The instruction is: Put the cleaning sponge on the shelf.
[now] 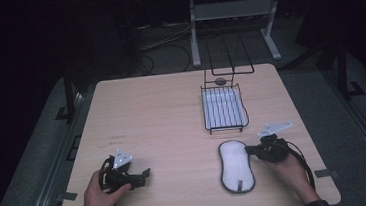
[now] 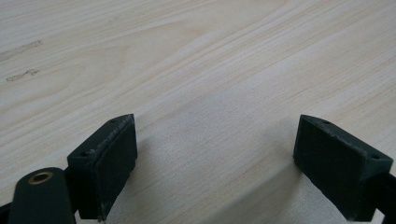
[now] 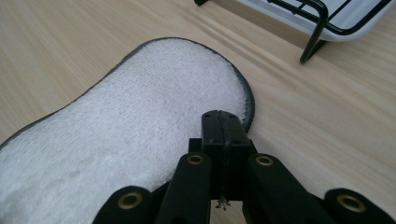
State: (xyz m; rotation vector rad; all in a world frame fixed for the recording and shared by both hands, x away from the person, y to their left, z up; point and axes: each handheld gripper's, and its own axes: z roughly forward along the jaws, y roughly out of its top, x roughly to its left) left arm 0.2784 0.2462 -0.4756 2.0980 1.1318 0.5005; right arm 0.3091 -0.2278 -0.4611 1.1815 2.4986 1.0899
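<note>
A white fluffy oval pad [image 1: 235, 166] with a dark trim and a small loop at its near end lies flat on the table's front right. My right gripper [image 1: 249, 150] is at the pad's right edge, pointing left at it. In the right gripper view the jaws are pressed together, and the right gripper [image 3: 223, 116] hovers over the pad [image 3: 140, 130] near its rim with nothing between the jaws. My left gripper [image 1: 146, 174] rests at the front left, far from the pad. In the left gripper view the left gripper [image 2: 217, 126] is open over bare wood.
A black wire rack [image 1: 224, 109] on a white tray stands behind the pad at the table's back right; its foot [image 3: 310, 46] is close to the right gripper. The light wooden table [image 1: 157, 115] drops off at all edges, with a dark floor and a desk frame beyond.
</note>
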